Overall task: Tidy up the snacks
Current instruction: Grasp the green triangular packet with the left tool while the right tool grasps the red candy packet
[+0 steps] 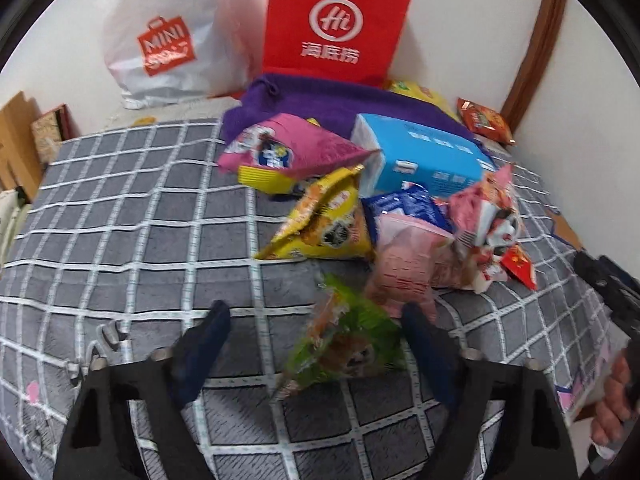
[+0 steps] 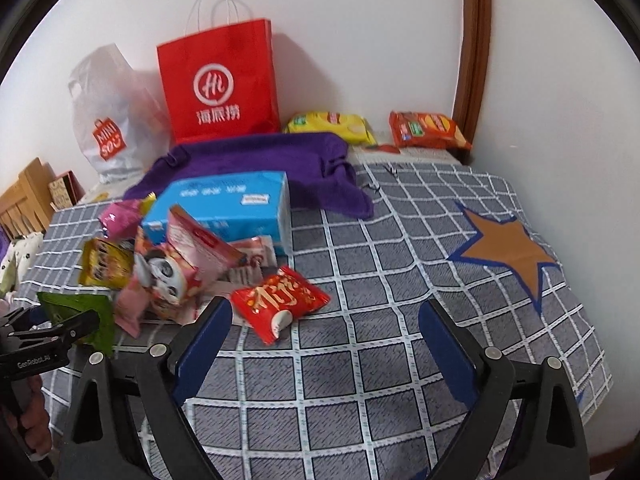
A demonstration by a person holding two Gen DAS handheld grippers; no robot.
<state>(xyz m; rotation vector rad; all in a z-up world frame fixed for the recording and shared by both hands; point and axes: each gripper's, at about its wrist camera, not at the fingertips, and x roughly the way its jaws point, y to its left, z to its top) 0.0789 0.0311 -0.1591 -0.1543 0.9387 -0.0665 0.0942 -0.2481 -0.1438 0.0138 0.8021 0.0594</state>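
My left tool (image 1: 316, 322), fingers apart, brackets a blurred green snack packet (image 1: 346, 344) over the checked bed cover (image 1: 140, 216). My right tool (image 2: 326, 318), fingers apart, stands near a red packet (image 2: 280, 300).

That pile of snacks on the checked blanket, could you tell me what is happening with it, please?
A person is sorting snacks with a handheld gripper in each hand. The left gripper is open, with a green snack bag between its fingers, not yet clamped. The right gripper is open and empty over the checked blanket, near a red snack packet. The rest lie heaped by a blue box, with a red paper bag against the wall.
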